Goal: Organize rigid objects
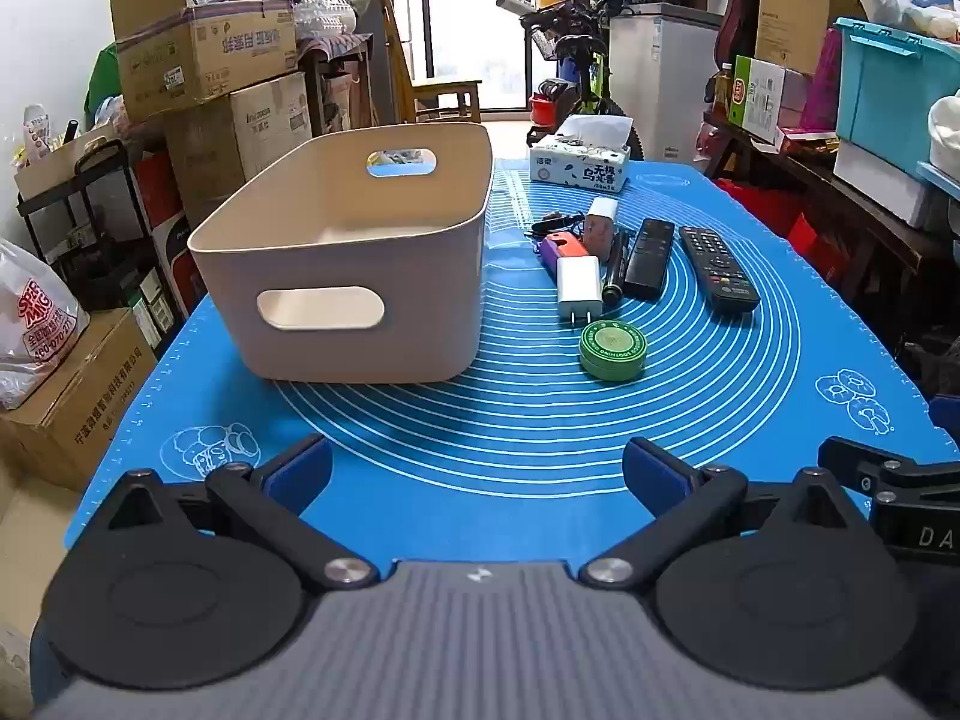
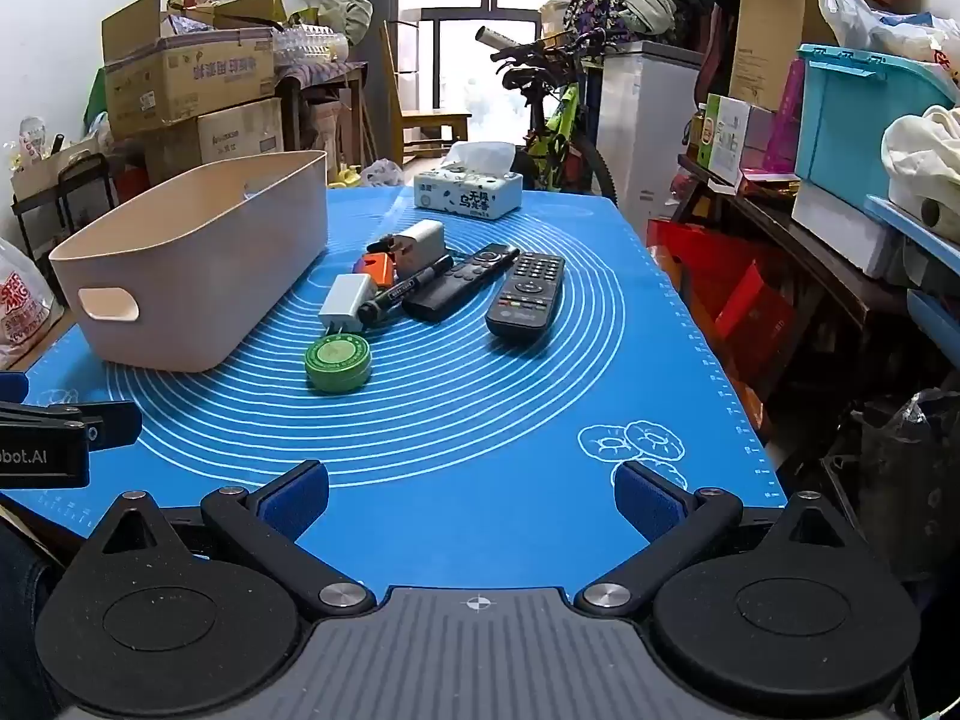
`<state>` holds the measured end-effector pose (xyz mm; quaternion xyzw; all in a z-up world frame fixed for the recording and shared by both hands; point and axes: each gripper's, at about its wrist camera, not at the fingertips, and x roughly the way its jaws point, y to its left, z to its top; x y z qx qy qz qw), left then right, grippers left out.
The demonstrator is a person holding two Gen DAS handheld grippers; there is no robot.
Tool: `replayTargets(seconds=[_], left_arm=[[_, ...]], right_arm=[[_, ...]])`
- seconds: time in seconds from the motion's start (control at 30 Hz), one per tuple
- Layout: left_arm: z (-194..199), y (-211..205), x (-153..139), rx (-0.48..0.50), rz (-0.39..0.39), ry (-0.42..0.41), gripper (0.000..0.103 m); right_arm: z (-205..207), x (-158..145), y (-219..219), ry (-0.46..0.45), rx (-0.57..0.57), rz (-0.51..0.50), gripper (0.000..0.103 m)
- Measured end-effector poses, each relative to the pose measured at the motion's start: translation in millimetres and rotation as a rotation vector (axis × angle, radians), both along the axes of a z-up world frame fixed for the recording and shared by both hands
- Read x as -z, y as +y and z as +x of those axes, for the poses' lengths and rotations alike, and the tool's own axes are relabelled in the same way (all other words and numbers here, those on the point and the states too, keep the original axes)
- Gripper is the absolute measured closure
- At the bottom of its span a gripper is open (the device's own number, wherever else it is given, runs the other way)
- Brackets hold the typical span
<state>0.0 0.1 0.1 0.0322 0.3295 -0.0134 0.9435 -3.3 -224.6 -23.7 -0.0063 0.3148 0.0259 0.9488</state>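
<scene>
Nearest your spread, empty right gripper (image 2: 471, 501), the green tin (image 2: 336, 365) is rigid, slick; pinch its sides.

both tongs (image 1: 477, 468) (image 2: 471, 495) agape (tilted down)

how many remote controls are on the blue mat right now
2. The slim black remote lies beside the marker in the cluster. The wider button remote lies just right of it, apart from the bin. The bin's interior is partly hidden.
</scene>
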Motion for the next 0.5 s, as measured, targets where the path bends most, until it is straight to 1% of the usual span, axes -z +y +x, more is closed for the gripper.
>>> replayTargets(seconds=[0.5], left_arm=[[0.7,1.5,0.3,-0.003,0.008,0.001,0.001]], right_arm=[[1.0,1.4,-1.7,0.002,0.000,0.008,0.002]])
